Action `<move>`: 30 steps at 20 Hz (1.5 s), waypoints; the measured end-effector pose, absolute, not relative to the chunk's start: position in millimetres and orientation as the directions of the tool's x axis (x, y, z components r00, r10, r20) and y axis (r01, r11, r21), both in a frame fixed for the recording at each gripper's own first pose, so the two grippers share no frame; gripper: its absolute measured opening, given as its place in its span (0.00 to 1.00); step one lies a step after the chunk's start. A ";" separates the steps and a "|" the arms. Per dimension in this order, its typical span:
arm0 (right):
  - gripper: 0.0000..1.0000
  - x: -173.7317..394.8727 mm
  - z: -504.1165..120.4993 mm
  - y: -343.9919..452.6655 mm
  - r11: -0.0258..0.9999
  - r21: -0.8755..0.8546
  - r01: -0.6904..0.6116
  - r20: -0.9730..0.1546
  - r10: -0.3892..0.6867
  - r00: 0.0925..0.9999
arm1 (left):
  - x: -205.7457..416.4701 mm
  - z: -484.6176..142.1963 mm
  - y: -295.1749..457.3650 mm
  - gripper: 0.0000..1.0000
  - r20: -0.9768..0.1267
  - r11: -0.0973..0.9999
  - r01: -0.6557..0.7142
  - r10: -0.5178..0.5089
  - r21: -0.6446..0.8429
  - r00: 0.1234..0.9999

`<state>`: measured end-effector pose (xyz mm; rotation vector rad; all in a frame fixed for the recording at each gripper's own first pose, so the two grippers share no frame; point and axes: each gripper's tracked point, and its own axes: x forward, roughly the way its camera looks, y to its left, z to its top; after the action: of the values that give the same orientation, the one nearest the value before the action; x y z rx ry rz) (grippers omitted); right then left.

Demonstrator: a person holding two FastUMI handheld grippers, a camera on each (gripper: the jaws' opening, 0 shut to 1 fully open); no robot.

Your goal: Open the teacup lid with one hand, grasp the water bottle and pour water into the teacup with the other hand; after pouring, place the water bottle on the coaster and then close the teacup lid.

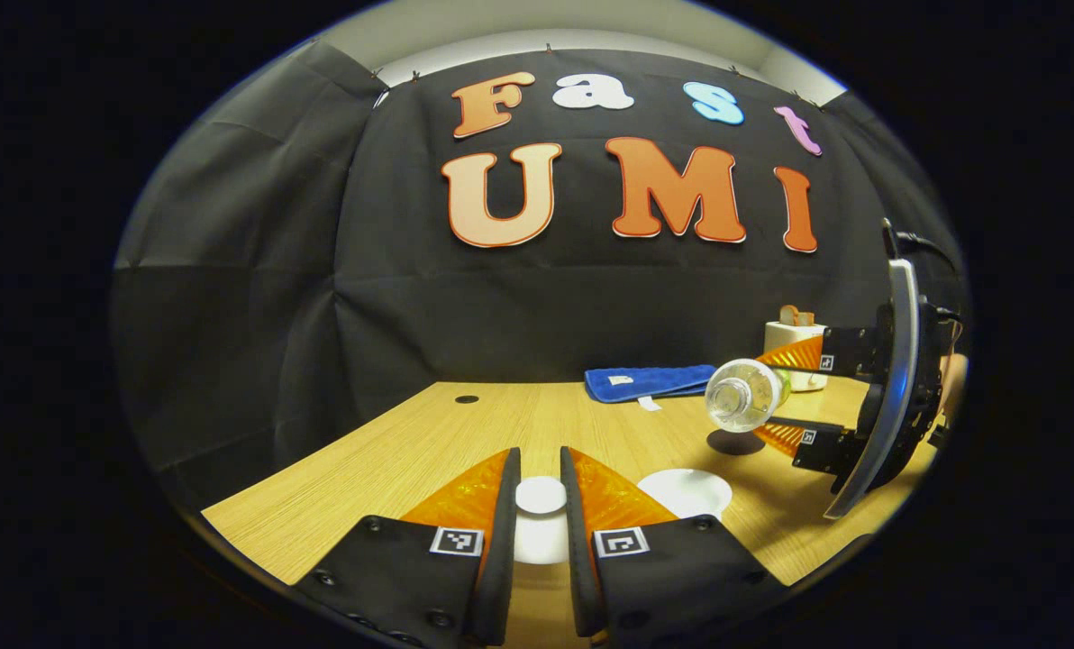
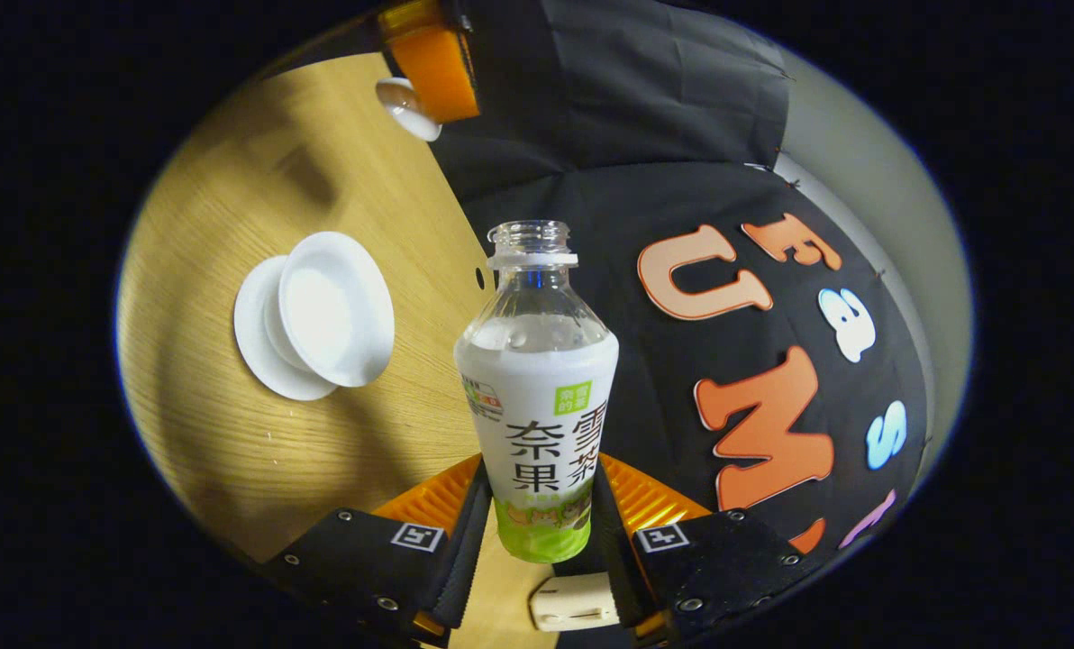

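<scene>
Blue cloth [image 1: 650,381], toaster [image 1: 794,347] on table [image 1: 429,451]

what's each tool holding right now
Left tool: shut on the teacup lid, lifted off the teacup.
Right tool: shut on the water bottle, tipped on its side.

The left tool [image 1: 540,505] is level and pointing forward, its two fingers nearly closed with the lid [image 1: 541,495] pinched between them. The right tool [image 2: 537,514] is turned on its side — tilted over — both fingers pressed against the lower body of the bottle [image 2: 537,406].
</scene>
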<state>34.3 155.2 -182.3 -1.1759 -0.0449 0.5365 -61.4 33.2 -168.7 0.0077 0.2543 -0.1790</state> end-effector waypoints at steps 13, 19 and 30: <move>0.63 37.0 -182.9 167.6 0.813 -0.362 -0.456 -0.213 0.404 0.890 | -53.4 -130.7 -35.2 0.31 -0.169 0.961 0.274 -0.274 -0.025 0.947; 0.63 32.7 -195.3 185.0 0.891 -0.038 -0.453 -0.257 0.430 0.866 | -53.5 -122.9 -46.5 0.29 -0.149 0.958 0.283 -0.285 -0.034 0.947; 0.63 28.9 -223.3 201.0 0.916 0.119 -0.384 -0.447 0.395 0.803 | -47.4 -144.2 -43.5 0.30 -0.200 0.963 0.265 -0.269 -0.046 0.942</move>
<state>28.9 201.0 -223.3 0.0226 0.4836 0.4172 -47.4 -43.5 -144.2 -0.0187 0.2067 -0.2726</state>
